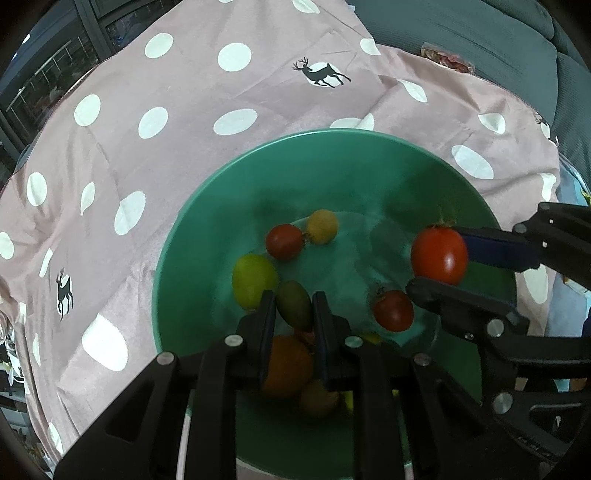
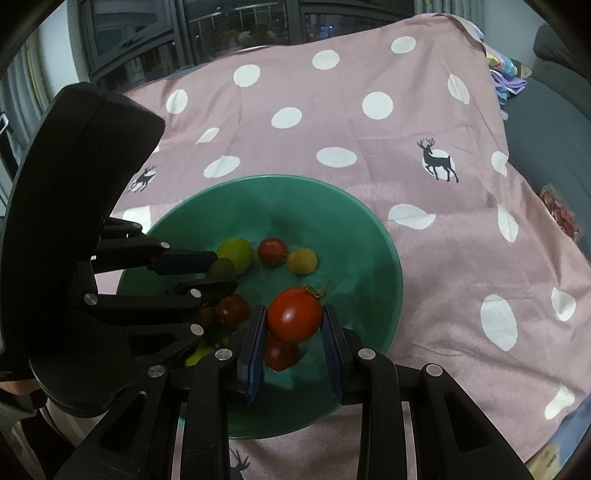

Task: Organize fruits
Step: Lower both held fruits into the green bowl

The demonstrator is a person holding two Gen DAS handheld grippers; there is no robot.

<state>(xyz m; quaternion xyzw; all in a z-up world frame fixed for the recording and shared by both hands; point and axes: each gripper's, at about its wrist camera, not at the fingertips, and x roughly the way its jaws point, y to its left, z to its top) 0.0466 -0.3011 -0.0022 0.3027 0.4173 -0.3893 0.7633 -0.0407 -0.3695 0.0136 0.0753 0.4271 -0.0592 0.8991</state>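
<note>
A green bowl [image 1: 332, 133] [image 2: 266, 178] stands on a pink spotted cloth and holds several small tomatoes. My left gripper [image 1: 294, 295] [image 2: 226, 269] is over the bowl's near left side, shut on an olive-green oblong tomato [image 1: 294, 312] [image 2: 220, 268]. To its right, my right gripper [image 2: 294, 310] [image 1: 436, 258] is shut on a red tomato [image 2: 294, 315] [image 1: 439, 254] with a green stem, held above the bowl's inside. Loose in the bowl lie a red tomato [image 1: 284, 241], a yellow one [image 1: 322, 226], a yellow-green one [image 1: 254, 280], another red one [image 1: 393, 310] and an orange one [image 1: 286, 365].
The pink cloth [image 2: 424, 258] with white dots and deer prints covers the whole surface around the bowl. A grey sofa [image 1: 498, 33] lies beyond its far right edge, with a snack packet [image 1: 447, 59] at the edge. Dark windows [image 2: 221, 26] stand behind.
</note>
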